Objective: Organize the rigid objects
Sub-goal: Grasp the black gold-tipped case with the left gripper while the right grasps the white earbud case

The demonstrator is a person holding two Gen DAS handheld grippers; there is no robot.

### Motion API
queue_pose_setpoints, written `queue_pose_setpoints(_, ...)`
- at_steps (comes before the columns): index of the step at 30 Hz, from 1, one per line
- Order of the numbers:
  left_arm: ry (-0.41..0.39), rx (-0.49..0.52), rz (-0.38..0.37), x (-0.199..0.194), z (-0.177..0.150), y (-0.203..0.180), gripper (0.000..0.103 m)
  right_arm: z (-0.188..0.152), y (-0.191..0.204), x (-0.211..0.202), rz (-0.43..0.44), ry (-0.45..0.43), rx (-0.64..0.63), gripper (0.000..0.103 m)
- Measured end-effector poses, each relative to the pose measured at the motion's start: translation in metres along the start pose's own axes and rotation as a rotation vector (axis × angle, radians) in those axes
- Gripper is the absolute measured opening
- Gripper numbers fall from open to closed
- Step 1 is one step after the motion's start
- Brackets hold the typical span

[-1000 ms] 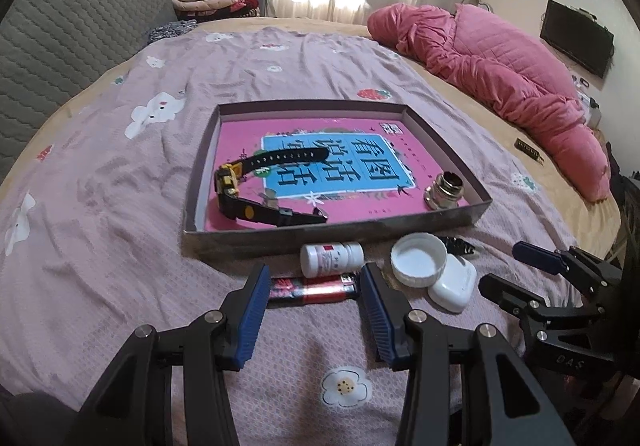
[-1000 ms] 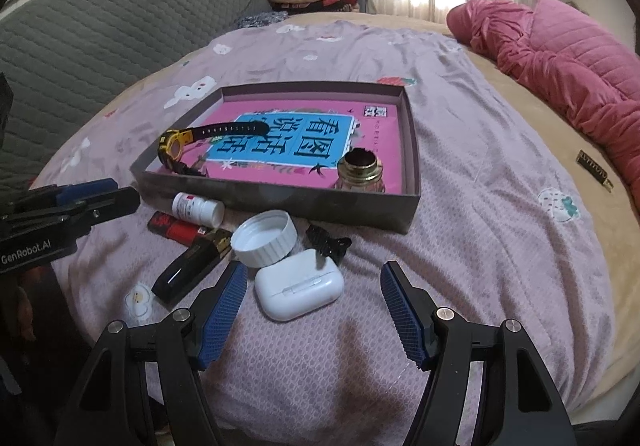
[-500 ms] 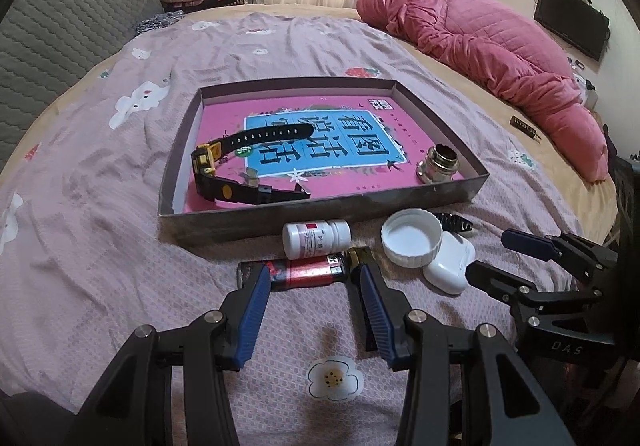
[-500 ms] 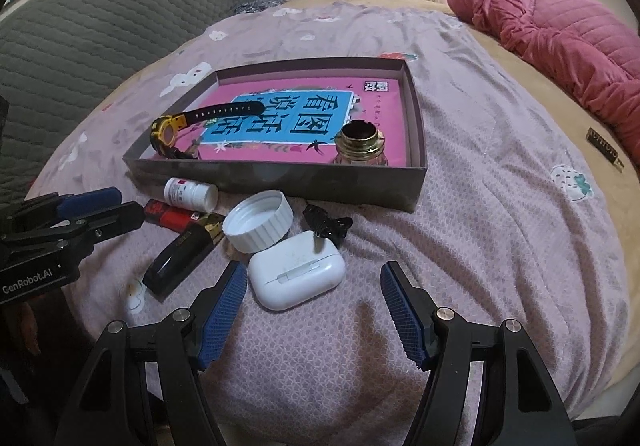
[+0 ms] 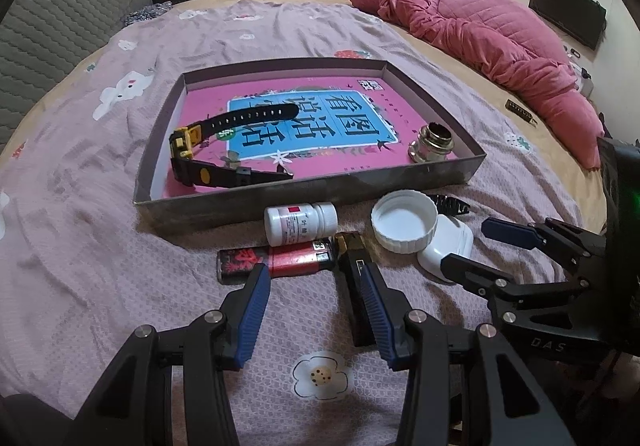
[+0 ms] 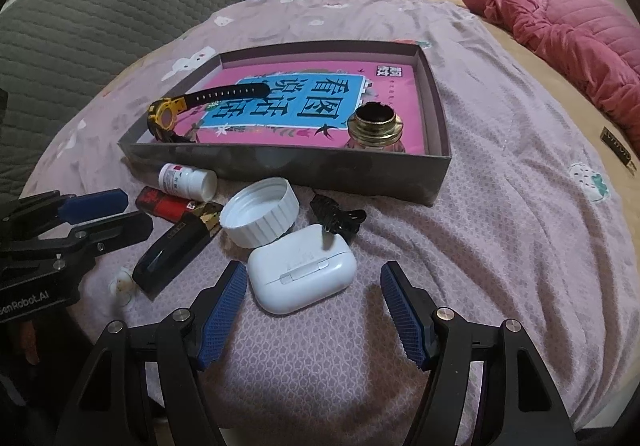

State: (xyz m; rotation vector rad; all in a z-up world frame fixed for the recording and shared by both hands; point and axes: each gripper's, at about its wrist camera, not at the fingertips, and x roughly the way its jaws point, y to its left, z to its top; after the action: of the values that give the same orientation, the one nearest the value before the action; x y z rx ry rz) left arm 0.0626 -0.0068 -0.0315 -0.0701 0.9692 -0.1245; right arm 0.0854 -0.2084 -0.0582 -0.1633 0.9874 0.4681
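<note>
left gripper (image 5: 312, 286): jaws apart, nothing held, tips at the lighter (image 5: 276, 260)
right gripper (image 6: 310, 286): jaws wide apart, straddling the earbud case (image 6: 302, 270), not touching
tray (image 6: 288, 166): near wall beside clutter, pink floor mostly bare

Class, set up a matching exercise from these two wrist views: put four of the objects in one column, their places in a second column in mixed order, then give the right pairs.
Things:
1. wristwatch
2. earbud case
3. pill bottle
4. white lid

Places:
A. on the bedspread between the right gripper's open fingers
B. lying on its side just outside the box's near wall
C. inside the box, on the pink book
D. open side up, touching the earbud case

Pairs: 1-C, 2-A, 3-B, 4-D
</note>
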Motion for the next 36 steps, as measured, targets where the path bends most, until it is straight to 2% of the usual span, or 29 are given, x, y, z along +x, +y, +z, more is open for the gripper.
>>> queue_pose_setpoints(14, 0.023, 0.012, -0.027, 0.009, -0.001, -0.006, 0.047, 0.003, 0.009, 0.022, -0.015, 0.03, -0.072, 0.071)
queue_pose_setpoints(27, 0.037, 0.017, -0.056, 0.017, 0.001, -0.012, 0.047, 0.006, 0.006, 0.028, 0.0, 0.031, -0.069, 0.071)
queue_pose_setpoints(34, 0.073, 0.025, -0.082, 0.024, 0.002, -0.017, 0.047, 0.008, 0.007, 0.03, 0.005, 0.026, -0.072, 0.07)
queue_pose_setpoints(36, 0.095, 0.023, -0.091, 0.028, 0.002, -0.018, 0.047, 0.008, 0.007, 0.03, 0.019, 0.023, -0.075, 0.066)
